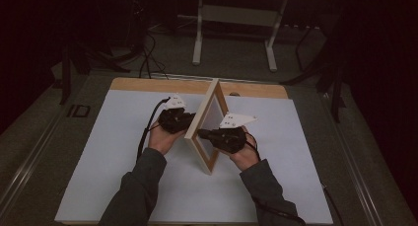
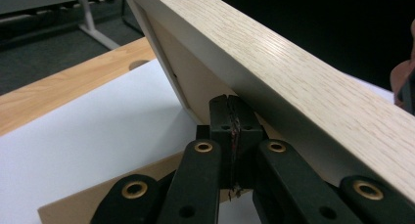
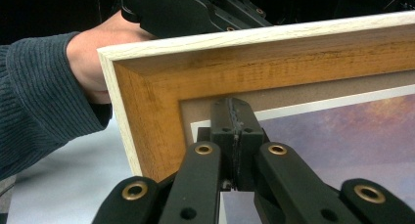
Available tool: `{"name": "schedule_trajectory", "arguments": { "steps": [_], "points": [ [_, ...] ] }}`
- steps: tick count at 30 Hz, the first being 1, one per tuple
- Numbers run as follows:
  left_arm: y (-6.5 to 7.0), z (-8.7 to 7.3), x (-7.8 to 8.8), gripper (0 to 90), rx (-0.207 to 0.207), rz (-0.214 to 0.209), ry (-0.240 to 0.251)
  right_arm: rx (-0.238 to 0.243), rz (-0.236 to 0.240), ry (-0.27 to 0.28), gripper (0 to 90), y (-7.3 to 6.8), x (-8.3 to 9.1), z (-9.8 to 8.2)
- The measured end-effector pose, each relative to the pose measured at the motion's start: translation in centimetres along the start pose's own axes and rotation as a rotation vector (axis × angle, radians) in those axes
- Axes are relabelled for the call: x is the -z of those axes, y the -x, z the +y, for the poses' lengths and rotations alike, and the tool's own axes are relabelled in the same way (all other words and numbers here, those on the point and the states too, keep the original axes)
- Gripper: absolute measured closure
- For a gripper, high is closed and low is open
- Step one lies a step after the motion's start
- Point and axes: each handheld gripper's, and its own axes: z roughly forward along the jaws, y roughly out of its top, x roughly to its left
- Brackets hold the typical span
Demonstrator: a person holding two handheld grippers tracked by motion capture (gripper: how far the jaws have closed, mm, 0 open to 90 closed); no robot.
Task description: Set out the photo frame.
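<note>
High view shows the wooden picture frame (image 1: 206, 125) standing tilted on the white mat (image 1: 108, 157) — left gripper (image 1: 190, 120) and right gripper (image 1: 202, 133), both with jaws closed and empty, brace opposite faces to steady it.

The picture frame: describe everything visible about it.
The picture frame is pale, grained wood with a darker inner face, a mat and a purplish sky print showing in the right gripper view. It stands tilted on its lower edge on the white table cover, near the middle. The left claw presses its shut tips on the back, the right claw on the front, neither gripping it.
</note>
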Motion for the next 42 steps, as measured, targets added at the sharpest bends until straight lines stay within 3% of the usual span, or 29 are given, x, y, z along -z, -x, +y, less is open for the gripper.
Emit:
{"name": "schedule_trajectory", "arguments": {
  "steps": [9,18,22,28,34,36,42],
  "points": [
    [-0.4,-0.1,0.1,90.0,0.003,-0.011,0.002,0.01,-0.024,-0.009,89.8,-0.2,-0.3,0.3],
    [-0.1,-0.2,1.4,85.2,0.037,0.045,-0.005,0.041,-0.066,-0.03,89.6,-0.4,-0.2,-0.1],
    [-0.3,-0.6,3.4,82.1,0.097,0.086,0.032,0.029,-0.07,-0.034,88.1,-0.1,0.2,-0.5],
    [0.5,-0.5,4.8,74.4,0.095,0.098,0.04,0.01,-0.083,-0.049,85.4,0.6,0.4,-1.1],
    [1.1,-0.8,6.4,68.4,0.132,0.134,0.06,-0.012,-0.103,-0.065,82.3,1.2,0.6,-1.8],
    [1.3,-1.0,7.1,66.0,0.155,0.13,0.084,-0.017,-0.108,-0.068,81.6,1.5,0.8,-2.0],
    [2.4,-1.5,8.9,59.9,0.167,0.129,0.117,-0.031,-0.114,-0.087,78.2,2.0,1.0,-2.6]
  ]
}}
